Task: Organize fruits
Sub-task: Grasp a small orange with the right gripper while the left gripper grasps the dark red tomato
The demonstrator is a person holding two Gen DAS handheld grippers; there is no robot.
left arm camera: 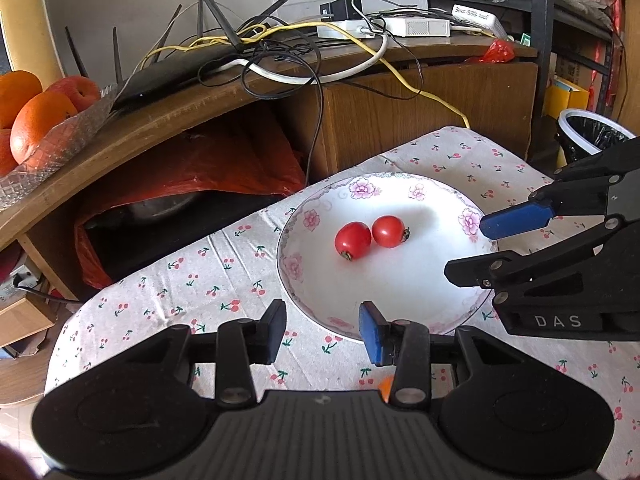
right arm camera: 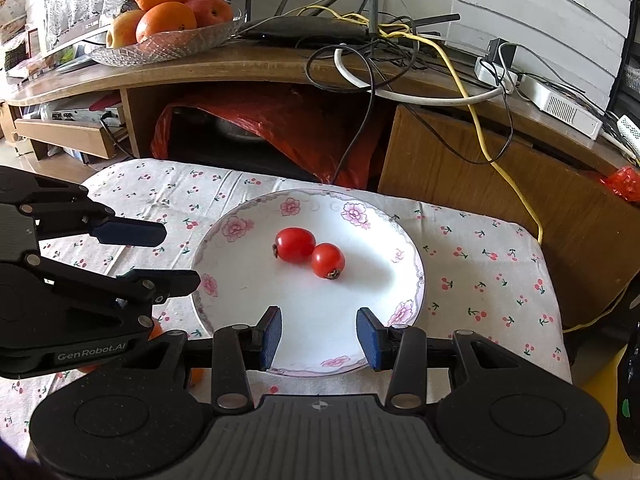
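Observation:
Two small red tomatoes (left arm camera: 369, 237) (right arm camera: 310, 251) lie touching each other near the middle of a white flowered plate (left arm camera: 408, 288) (right arm camera: 248, 292) on a cherry-print cloth. My left gripper (left arm camera: 323, 330) is open at the plate's near left rim, nothing between its pads; it also shows in the right wrist view (right arm camera: 180, 256) left of the plate. My right gripper (right arm camera: 319, 336) is open over the plate's near edge, empty, and appears in the left wrist view (left arm camera: 472, 248) at the plate's right rim. An orange fruit (right arm camera: 156, 330) lies partly hidden under the left gripper.
A wooden cabinet behind the table holds a glass dish (right arm camera: 160, 46) of oranges and apples (left arm camera: 36, 120), a router (right arm camera: 304, 28) and tangled cables (left arm camera: 304, 52). A red bag (right arm camera: 280, 128) sits in the open shelf. A bin (left arm camera: 592, 136) stands at the right.

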